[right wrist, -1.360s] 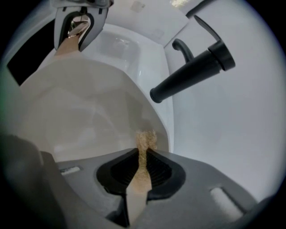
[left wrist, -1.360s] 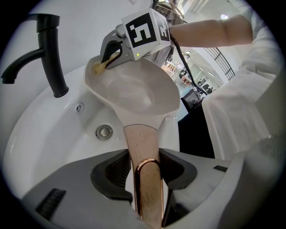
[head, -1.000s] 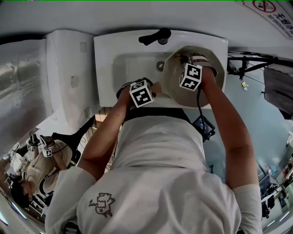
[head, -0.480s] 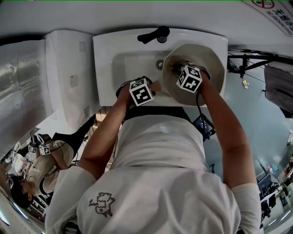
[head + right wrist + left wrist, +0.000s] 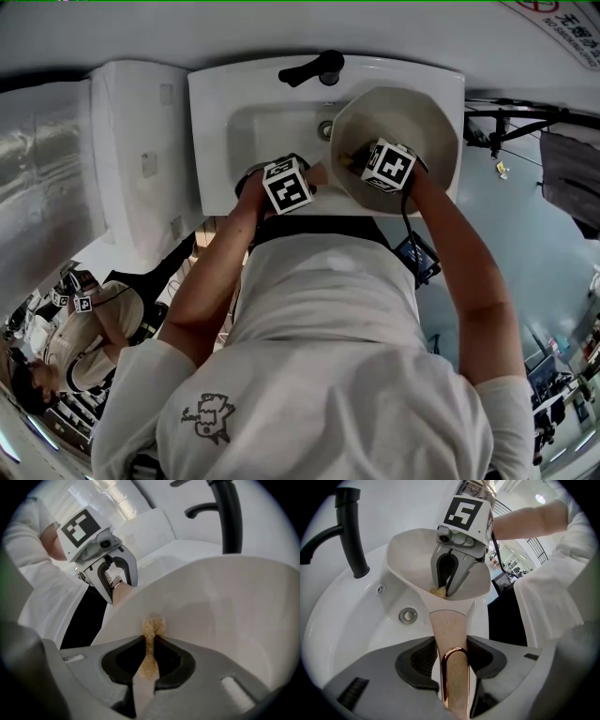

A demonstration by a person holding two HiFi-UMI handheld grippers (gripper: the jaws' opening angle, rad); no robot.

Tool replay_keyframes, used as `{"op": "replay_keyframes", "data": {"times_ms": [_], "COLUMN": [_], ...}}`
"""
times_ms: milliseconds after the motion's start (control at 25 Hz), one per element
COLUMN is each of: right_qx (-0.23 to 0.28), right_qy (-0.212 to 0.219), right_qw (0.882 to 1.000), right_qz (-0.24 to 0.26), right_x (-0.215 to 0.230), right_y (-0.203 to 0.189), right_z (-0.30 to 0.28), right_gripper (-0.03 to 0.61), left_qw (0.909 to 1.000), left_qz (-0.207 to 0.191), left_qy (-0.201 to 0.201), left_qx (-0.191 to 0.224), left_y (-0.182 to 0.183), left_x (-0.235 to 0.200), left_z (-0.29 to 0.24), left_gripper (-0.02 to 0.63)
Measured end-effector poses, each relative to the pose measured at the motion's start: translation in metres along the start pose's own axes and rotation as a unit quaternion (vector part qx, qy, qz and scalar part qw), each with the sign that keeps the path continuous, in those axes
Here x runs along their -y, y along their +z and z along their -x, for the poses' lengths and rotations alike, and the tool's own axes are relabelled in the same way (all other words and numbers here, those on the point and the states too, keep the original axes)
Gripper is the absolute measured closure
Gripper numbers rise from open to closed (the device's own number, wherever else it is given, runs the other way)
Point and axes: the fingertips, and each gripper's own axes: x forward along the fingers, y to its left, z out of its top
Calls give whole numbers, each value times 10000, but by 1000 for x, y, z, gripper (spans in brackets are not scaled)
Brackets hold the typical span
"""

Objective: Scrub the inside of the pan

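Observation:
A cream pan (image 5: 427, 117) is tilted over the right half of the white sink (image 5: 214, 141). My left gripper (image 5: 314, 180) is shut on the pan's pale wooden handle (image 5: 449, 630), whose copper loop (image 5: 453, 667) lies between the jaws. My right gripper (image 5: 352, 153) reaches into the pan, shut on a tan scrubber (image 5: 152, 629) whose tip presses on the pan's inner wall (image 5: 225, 611) near the handle side. From the left gripper view the right gripper (image 5: 447, 588) points down into the pan (image 5: 412, 559) with the scrubber (image 5: 438, 591) at its tips. The right gripper view shows the left gripper (image 5: 112, 584) beyond the rim.
A black faucet (image 5: 314, 67) stands at the back of the sink, with the drain (image 5: 325, 129) just left of the pan. A white unit (image 5: 141, 141) adjoins the sink's left side. A black stand (image 5: 511, 129) is at the right. Another person (image 5: 84, 337) is at lower left.
My right gripper has swept with the scrubber from the pan's far side round toward its left, handle side, rolling as it went. The left gripper has kept still on the handle.

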Motion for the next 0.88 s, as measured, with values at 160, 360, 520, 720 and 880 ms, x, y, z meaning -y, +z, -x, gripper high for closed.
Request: {"op": "replay_keyframes", "data": {"times_ms": [160, 360, 520, 720, 880], "right_qx": [-377, -906, -1288, -2028, -2646], "right_qy": [365, 623, 637, 421, 271], "right_qw": [9956, 9799, 9675, 9567, 9431], "right_qz": [-771, -1665, -2079, -2044, -1995], "right_x": [-9, -12, -14, -16, -14], "right_y": [-19, -48, -63, -86, -109], "right_z": [0, 3, 5, 13, 26], "right_gripper": [528, 528, 528, 526, 526], "left_qw": [10000, 10000, 10000, 10000, 10000], "left_qz": [13, 10, 23, 12, -23], "left_qy": [-7, -30, -26, -29, -22], "left_qx": [33, 66, 82, 81, 54], "left_y": [0, 2, 1, 2, 1], "left_x": [1, 1, 1, 1, 1], "left_z": [0, 1, 2, 2, 2], "left_gripper": [434, 434, 434, 434, 434]}}
